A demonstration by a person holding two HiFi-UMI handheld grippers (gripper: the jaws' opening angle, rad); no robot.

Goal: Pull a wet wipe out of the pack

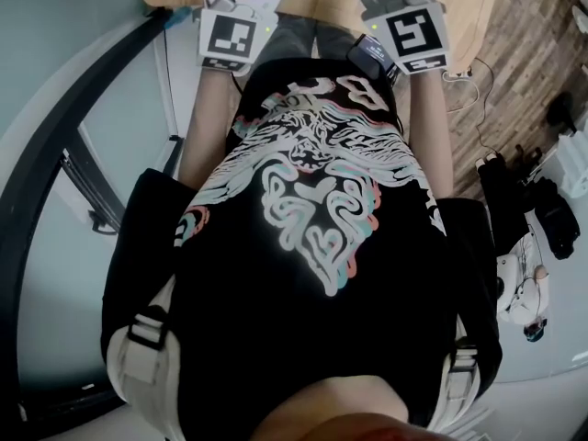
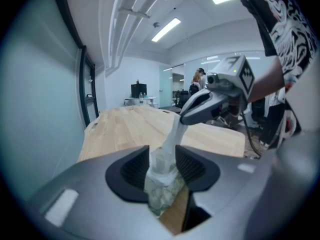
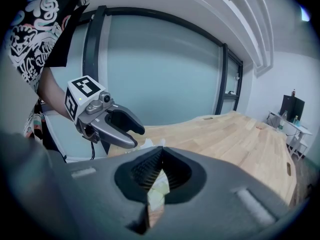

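In the left gripper view my left gripper (image 2: 162, 168) is shut on the wet wipe pack (image 2: 161, 189), a green-patterned pouch with white at its top. A white wet wipe (image 2: 175, 133) stretches up from the pack to my right gripper (image 2: 183, 120), which pinches its upper end. The right gripper view shows my right gripper (image 3: 159, 176) shut on a pale fold of the wipe (image 3: 157, 194), with the left gripper (image 3: 137, 138) just beyond it and a white bit of the pack (image 3: 148, 144) at its tips. The head view shows only both marker cubes (image 1: 227, 37) above the torso.
A long wooden table (image 2: 131, 129) lies under both grippers. A dark-framed glass wall (image 3: 165, 69) runs along one side. A desk with a monitor (image 2: 138, 90) and people (image 2: 199, 80) stand far off. Cables and gear (image 1: 533, 219) lie on the floor at right.
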